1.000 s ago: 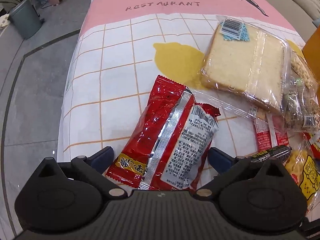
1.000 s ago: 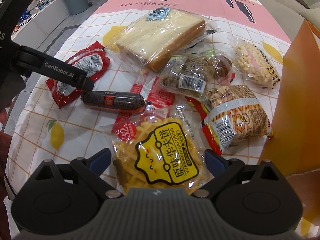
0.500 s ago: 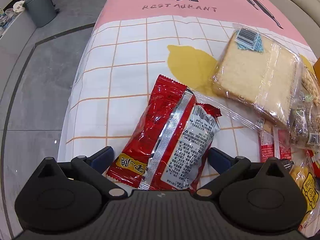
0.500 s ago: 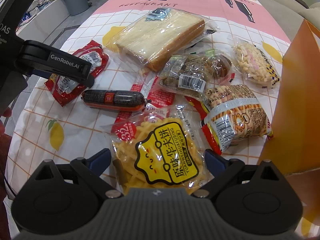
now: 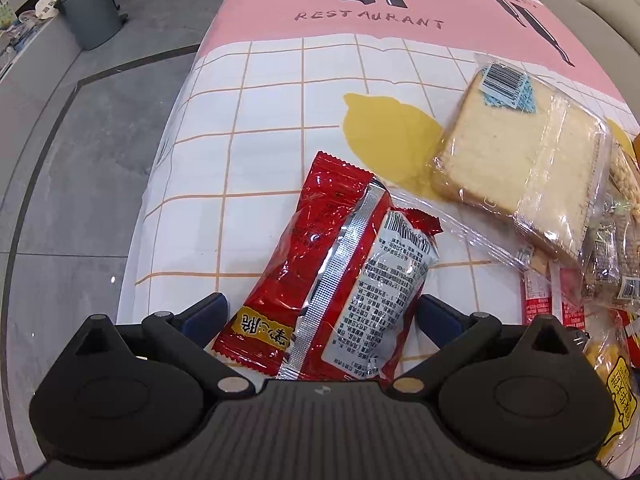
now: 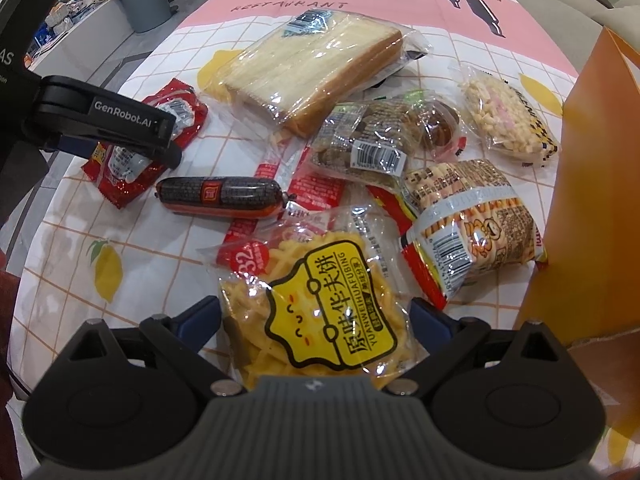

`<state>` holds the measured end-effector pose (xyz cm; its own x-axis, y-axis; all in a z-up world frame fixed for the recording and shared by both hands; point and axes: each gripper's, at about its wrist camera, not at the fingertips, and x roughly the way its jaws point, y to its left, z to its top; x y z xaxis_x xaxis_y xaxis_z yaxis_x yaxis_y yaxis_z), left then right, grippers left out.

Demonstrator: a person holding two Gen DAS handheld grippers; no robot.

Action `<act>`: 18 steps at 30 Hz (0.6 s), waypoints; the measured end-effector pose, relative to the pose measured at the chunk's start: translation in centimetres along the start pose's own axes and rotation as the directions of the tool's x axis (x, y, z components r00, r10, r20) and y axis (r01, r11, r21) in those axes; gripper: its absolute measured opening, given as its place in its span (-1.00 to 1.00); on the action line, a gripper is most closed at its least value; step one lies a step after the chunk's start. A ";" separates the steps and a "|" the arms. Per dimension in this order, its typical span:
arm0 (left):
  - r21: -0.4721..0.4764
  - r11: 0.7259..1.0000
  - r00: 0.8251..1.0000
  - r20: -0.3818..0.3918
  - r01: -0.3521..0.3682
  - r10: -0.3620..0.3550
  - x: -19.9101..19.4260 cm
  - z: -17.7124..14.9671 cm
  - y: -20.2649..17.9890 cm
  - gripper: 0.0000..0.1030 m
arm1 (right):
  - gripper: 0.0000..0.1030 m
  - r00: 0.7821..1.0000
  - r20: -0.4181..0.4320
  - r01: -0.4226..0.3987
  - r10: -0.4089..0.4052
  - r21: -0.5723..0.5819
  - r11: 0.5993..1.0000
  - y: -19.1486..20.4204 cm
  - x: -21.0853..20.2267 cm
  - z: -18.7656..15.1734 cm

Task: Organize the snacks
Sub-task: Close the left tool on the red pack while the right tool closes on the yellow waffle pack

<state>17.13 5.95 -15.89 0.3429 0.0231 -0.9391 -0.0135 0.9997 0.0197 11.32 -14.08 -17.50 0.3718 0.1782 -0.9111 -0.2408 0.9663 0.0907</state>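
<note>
A red foil snack packet [image 5: 340, 280] lies on the tablecloth between the open fingers of my left gripper [image 5: 322, 314]; it also shows in the right wrist view [image 6: 128, 168] under the left gripper. My right gripper [image 6: 316, 318] is open around a yellow waffle-crisp bag [image 6: 320, 312]. Wrapped sliced bread [image 6: 312, 68] lies further back, also in the left wrist view [image 5: 520, 168]. A dark sausage stick [image 6: 220, 196] lies between the two grippers.
An orange paper bag [image 6: 592, 184] stands at the right. Several more snack bags lie in the middle: a biscuit-stick bag [image 6: 472, 224], a puffed snack bag [image 6: 508, 120], dark pastries [image 6: 380, 136]. The table's left edge [image 5: 160, 184] drops to grey floor with a bin [image 5: 90, 8].
My left gripper has swung left and drawn back slightly over the red packet; the bread has moved right in its view. My right gripper has stayed still over the yellow bag.
</note>
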 end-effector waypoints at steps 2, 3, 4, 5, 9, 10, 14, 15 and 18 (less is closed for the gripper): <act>-0.006 1.000 1.000 -0.004 -0.001 0.001 0.0 0.1 0.0 1.00 | 0.88 1.000 0.002 0.002 -0.002 -0.002 1.000 0.1 0.0 -0.1; -0.009 1.000 1.000 -0.007 -0.001 0.001 0.0 0.1 0.0 1.00 | 0.88 1.000 0.003 0.003 -0.003 -0.004 1.000 0.1 0.1 -0.1; -0.012 1.000 1.000 -0.008 -0.002 0.002 0.0 0.1 0.0 1.00 | 0.89 1.000 0.003 0.005 -0.005 -0.005 1.000 0.1 0.1 -0.1; -0.019 1.000 1.000 -0.010 -0.004 0.004 0.0 0.2 0.0 1.00 | 0.89 1.000 0.003 0.006 -0.006 -0.006 1.000 0.1 0.1 -0.1; -0.039 0.999 1.000 -0.022 -0.011 0.010 0.1 0.3 0.1 1.00 | 0.90 1.000 0.005 0.009 -0.009 -0.009 1.000 0.2 0.1 -0.2; -0.044 0.999 1.000 -0.027 -0.014 0.012 0.1 0.4 0.1 1.00 | 0.90 1.000 0.006 0.007 -0.007 -0.007 1.000 0.2 0.2 -0.2; -0.050 0.999 0.999 -0.033 -0.017 0.015 0.3 0.6 0.3 1.00 | 0.91 1.000 0.010 0.001 -0.001 -0.006 1.000 0.1 0.1 -0.2; -0.052 0.998 0.999 -0.028 -0.018 0.017 0.3 0.5 0.2 1.00 | 0.91 1.000 0.011 0.001 -0.001 -0.007 1.000 0.1 0.1 -0.3; -0.062 0.998 1.000 -0.021 -0.021 0.020 0.2 0.3 0.1 1.00 | 0.91 1.000 0.012 -0.001 0.001 -0.011 1.000 0.0 0.0 -0.3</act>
<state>17.52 6.11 -15.96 0.3231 0.0425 -0.9454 -0.0787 0.9967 0.0179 11.02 -14.13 -17.64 0.3825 0.1819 -0.9059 -0.2514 0.9639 0.0874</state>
